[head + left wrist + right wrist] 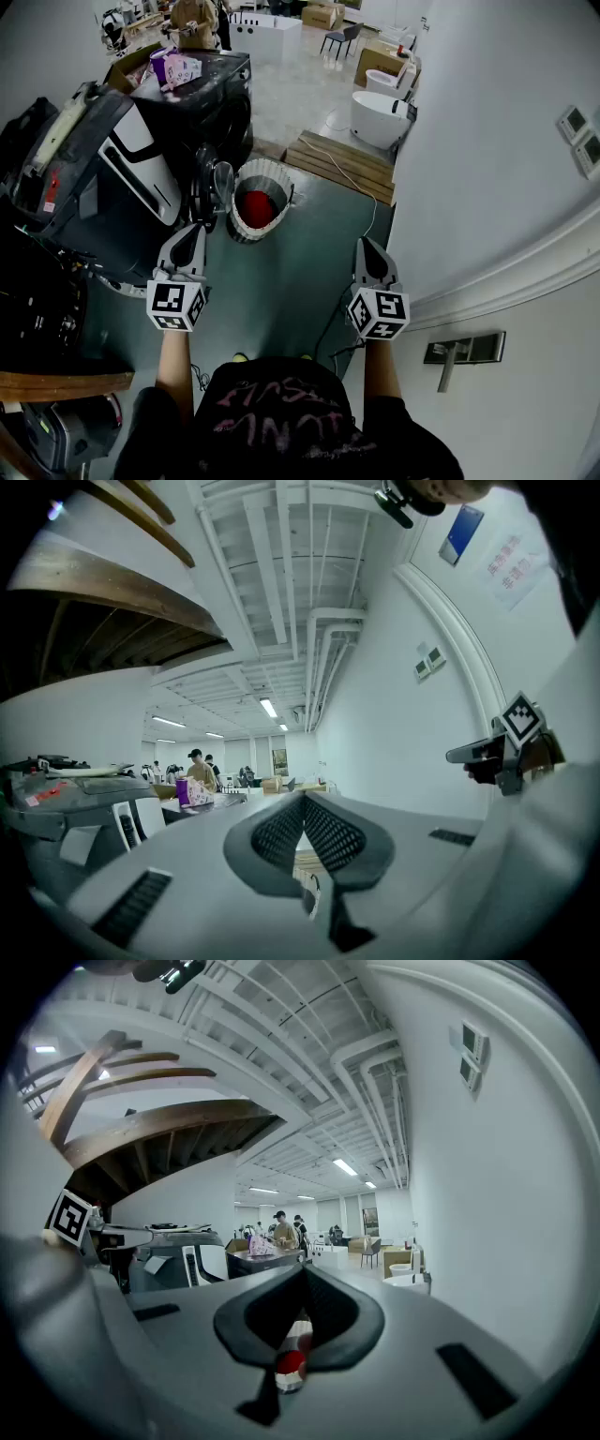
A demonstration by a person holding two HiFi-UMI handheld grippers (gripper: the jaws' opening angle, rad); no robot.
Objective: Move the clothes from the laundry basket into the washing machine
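A white slatted laundry basket [260,200] stands on the floor ahead, with a red garment [258,208] inside it. Left of the basket is the dark washing machine [208,112] with its round door [211,187] swung open. My left gripper [191,238] and right gripper [367,249] are held level side by side, well short of the basket, both shut and empty. In the left gripper view the jaws [305,803] meet at the tips. Below the closed jaws [302,1274] in the right gripper view, the basket with the red garment [290,1363] shows.
A tilted grey appliance [89,178] and dark equipment crowd the left side. A white wall [487,169] runs along the right, with a cable [352,187] on the floor beside it. Wooden pallets [342,161] lie beyond the basket. People stand at the far end of the room [281,1232].
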